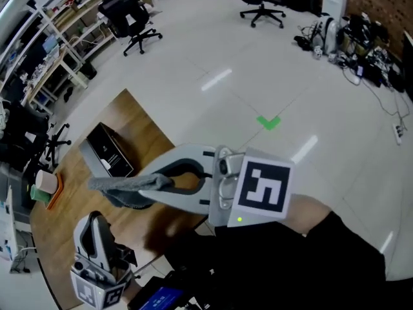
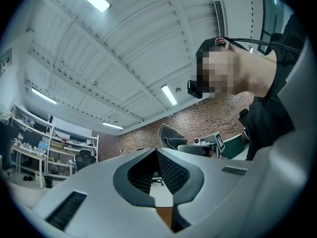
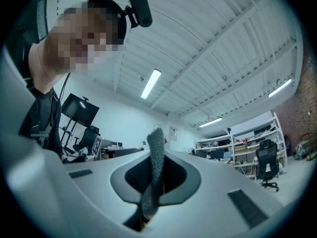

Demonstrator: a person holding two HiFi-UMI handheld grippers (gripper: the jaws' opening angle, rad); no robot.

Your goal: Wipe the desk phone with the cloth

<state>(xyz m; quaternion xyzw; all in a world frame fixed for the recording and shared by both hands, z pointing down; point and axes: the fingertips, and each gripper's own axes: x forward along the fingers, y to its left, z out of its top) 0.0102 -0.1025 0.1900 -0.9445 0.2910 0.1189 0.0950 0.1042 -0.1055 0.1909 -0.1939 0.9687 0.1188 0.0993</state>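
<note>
My right gripper [image 1: 150, 183] hangs above the wooden desk [image 1: 139, 118] with its jaws pointing left. It is shut on a grey cloth [image 1: 122, 185], which sticks out sideways past the fingertips. In the right gripper view the cloth [image 3: 154, 165] stands as a strip between the closed jaws, tilted up toward the ceiling. My left gripper [image 1: 95, 219] stands at the lower left, pointing up and shut with nothing in it; its jaws [image 2: 156, 151] meet at the tips. A dark device with a blue lit screen [image 1: 158, 298] lies at the bottom edge; I cannot tell whether it is the phone.
A black box [image 1: 110, 150] stands on the desk's far part. A cup [image 1: 45, 183] on an orange tray sits at the left edge. Office chairs [image 1: 132, 18] and shelving stand across the white floor. A person's dark sleeve [image 1: 303, 263] fills the lower right.
</note>
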